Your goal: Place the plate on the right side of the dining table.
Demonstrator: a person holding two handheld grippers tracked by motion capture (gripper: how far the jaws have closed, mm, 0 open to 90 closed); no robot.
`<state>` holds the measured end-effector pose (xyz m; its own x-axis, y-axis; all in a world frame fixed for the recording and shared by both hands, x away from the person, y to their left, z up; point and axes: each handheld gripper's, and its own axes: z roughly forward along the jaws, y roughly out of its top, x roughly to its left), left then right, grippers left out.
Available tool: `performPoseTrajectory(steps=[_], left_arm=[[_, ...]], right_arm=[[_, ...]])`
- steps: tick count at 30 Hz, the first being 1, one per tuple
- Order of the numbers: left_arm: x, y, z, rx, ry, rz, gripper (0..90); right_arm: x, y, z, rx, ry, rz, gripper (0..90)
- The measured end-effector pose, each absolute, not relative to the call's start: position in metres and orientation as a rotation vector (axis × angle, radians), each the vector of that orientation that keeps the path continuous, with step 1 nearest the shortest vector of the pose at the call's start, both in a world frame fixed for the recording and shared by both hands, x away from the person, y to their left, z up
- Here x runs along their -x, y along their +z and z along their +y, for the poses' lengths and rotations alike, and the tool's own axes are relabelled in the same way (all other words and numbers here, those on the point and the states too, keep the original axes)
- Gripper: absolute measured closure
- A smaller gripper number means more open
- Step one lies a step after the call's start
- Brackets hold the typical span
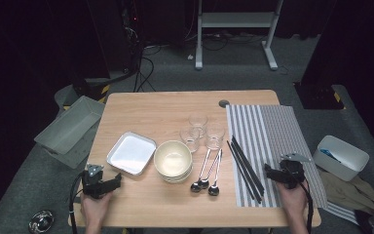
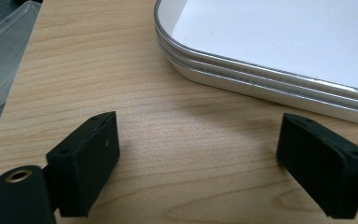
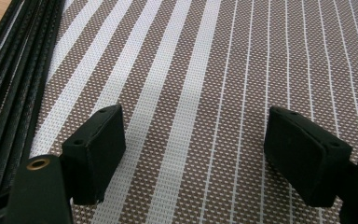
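1. Left gripper (image 1: 108, 184) sits at the near left corner of the table (image 1: 146, 109), held in the person's left hand (image 1: 95, 206); jaws spread wide with nothing between them, just bare wood showing in the left gripper view
2. Closest thing to it is the metal tray (image 1: 131, 153), just beyond the jaws toward the middle of the table; in the left gripper view its rounded corner and rim (image 2: 242, 70) are near the jaws but not touching them
3. Right gripper (image 1: 269, 171) is over the near right part of the table, held in the right hand (image 1: 292, 197), jaws also wide apart and gripping nothing
4. It hangs over the striped placemat (image 1: 272, 131) that covers the right side of the table and hangs a bit past the right edge
5. The black chopsticks (image 1: 246, 168) lie in a bunch along the left edge of the placemat, just beside the right gripper; in the right gripper view they (image 3: 9, 88) run up the left side, outside the jaws
6. Middle of the table: a stack of cream bowls (image 1: 173, 160) right next to the tray, three clear glasses (image 1: 199, 131) behind them, and three spoons (image 1: 205, 176) between the bowls and the placemat, bowls of the spoons toward the near edge
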<state>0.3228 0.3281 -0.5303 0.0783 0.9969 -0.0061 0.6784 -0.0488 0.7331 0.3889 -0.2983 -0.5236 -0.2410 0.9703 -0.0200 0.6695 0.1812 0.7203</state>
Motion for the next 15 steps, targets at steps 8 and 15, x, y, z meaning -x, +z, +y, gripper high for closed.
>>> performPoseTrajectory(steps=[8,15], left_arm=[[-0.3231,-0.5288,0.3290,-1.803,0.711,1.661,15.7],[-0.3226,-0.5236,0.3320,-1.792,0.695,1.653,16.4]], right_arm=[[-0.3889,-0.5236,-0.2983,-1.536,0.825,1.982,20.6],[-0.3886,-0.5236,-0.2983,-1.530,0.828,1.986,21.9]])
